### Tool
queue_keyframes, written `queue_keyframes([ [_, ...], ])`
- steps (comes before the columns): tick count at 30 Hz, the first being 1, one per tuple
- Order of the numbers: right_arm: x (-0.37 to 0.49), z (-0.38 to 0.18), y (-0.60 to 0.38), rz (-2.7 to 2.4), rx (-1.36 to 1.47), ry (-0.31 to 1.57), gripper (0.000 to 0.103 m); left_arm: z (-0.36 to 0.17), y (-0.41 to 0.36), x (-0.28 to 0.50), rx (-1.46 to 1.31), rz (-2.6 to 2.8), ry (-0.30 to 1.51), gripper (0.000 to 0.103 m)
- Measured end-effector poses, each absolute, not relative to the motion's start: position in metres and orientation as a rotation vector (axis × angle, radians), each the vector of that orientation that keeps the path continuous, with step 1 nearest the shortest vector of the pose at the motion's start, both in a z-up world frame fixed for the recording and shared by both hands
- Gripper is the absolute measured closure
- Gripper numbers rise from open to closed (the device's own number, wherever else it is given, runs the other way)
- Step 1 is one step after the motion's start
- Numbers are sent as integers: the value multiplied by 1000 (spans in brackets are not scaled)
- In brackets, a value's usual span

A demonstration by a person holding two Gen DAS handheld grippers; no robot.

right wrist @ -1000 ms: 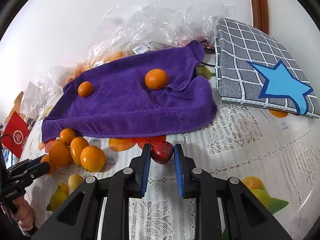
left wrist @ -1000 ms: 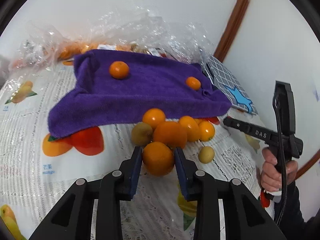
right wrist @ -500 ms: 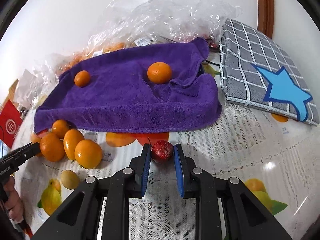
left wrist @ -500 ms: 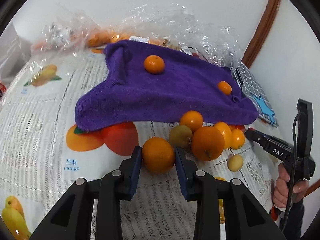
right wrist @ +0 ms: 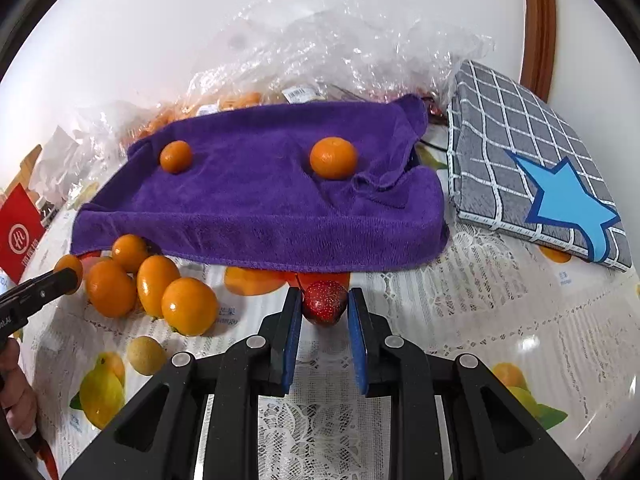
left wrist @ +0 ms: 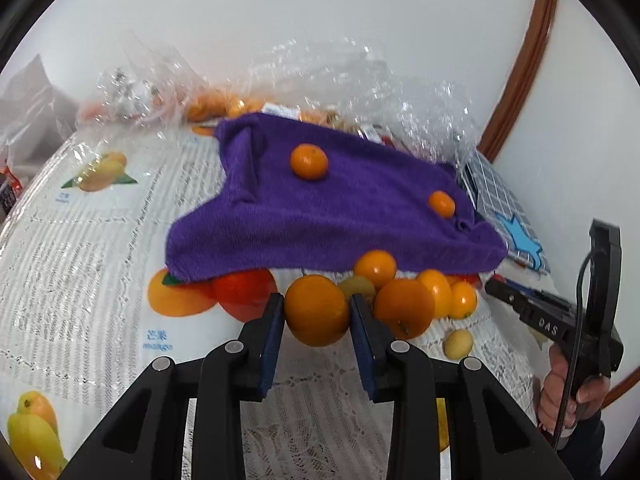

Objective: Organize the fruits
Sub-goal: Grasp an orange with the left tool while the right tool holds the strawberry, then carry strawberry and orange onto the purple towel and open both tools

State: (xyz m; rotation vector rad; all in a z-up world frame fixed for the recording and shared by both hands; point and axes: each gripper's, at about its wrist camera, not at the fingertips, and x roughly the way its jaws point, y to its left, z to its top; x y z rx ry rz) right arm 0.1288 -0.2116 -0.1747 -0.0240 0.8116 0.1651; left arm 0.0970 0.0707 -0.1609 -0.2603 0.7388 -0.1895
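The left gripper point(left wrist: 317, 312) was clamped on a large orange point(left wrist: 317, 309), its blue-padded fingers point(left wrist: 273, 328) pressing the fruit from both sides. Just to the right of its tips lay a loose cluster of fruit point(left wrist: 412, 300) – several oranges and a dull greenish one, touching each other – and a small yellow fruit point(left wrist: 458, 344) lay apart, further right. Ahead of the tips, a purple towel point(left wrist: 340, 220) was spread over the printed tablecloth point(left wrist: 80, 240), with two small oranges on it: one point(left wrist: 309, 161) nearly straight ahead, the other point(left wrist: 441, 204) off to the right near the towel's bunched edge.

The right gripper point(right wrist: 324, 308) held a red strawberry point(right wrist: 324, 302) between narrowly set fingers point(right wrist: 291, 332), close above the tablecloth; whether the berry touched the cloth could not be told. The towel's front hem lay just beyond its tips. To its left sat the same cluster, and the left tool's tip reached in at the far left edge of the view. Ahead and to the right, a grey checked cushion point(right wrist: 532, 176) with a blue star rested beside the towel – crumpled clear plastic bags point(right wrist: 340, 56) stood behind both, against the white wall.
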Motion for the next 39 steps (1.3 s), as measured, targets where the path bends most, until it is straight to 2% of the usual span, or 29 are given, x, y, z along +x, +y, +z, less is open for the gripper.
queue_keyframes([
  [10,122,-169,-215,182,12,766,80,-155,113,96,-442,-93,670,72],
  [16,119,-162,-214,217,28,743,80,-152,121,95,-445,-47,642,72],
  [21,123,-138,-214,222,21,693,80,-131,117,98,-383,-4,589,72],
  [29,160,-92,-213,237,6,590,80,-97,96,149,-356,-18,524,72],
  [34,188,-90,-222,233,87,588,80,-108,77,181,-338,-16,529,72],
  [39,202,-118,-225,212,72,663,80,-131,66,194,-302,-21,573,72],
])
